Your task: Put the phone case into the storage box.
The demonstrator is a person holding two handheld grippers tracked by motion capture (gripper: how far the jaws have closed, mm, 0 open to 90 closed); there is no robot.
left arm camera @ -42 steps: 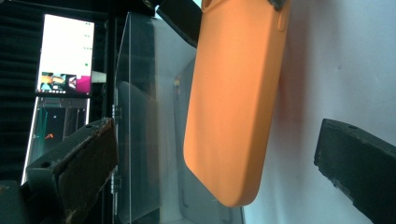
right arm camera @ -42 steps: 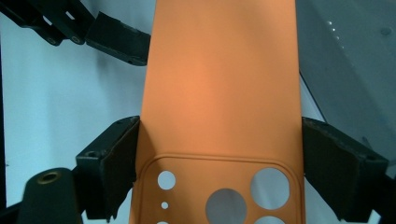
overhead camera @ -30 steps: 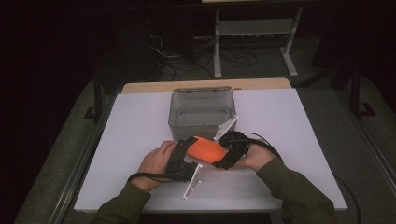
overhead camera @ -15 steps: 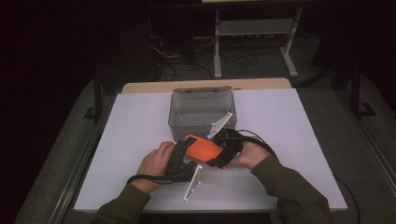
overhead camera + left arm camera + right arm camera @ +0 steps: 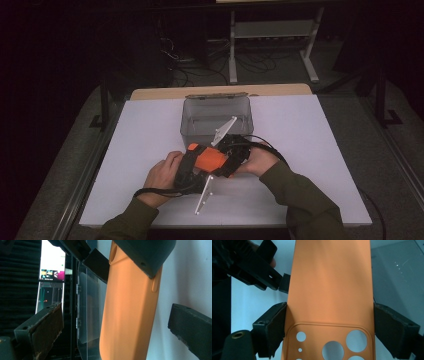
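An orange phone case [image 5: 210, 159] hangs just above the white table [image 5: 325, 150], in front of a clear plastic box [image 5: 216, 117]. My right gripper [image 5: 227, 152] is shut on it. In the right gripper view both pads [image 5: 275, 322] press the case [image 5: 329, 277] at its long edges, near the camera cutouts. My left gripper [image 5: 192, 167] meets it from the left and stands open. In the left gripper view the case [image 5: 130, 307] runs between my left gripper's [image 5: 115, 315] wide-apart jaws with a gap on each side. The left gripper's jaw tip [image 5: 283, 282] sits at the case's edge.
The clear box [image 5: 87, 310] is empty and stands just behind the hands at the table's middle. Grey three-cornered plates [image 5: 204, 195] stick out from both grippers. Cables trail from them across the table. A metal rack [image 5: 272, 30] stands on the dark floor beyond.
My right hand has shifted a little to the left and up with the orange case, closer to the left gripper. The left hand has stayed where it was.
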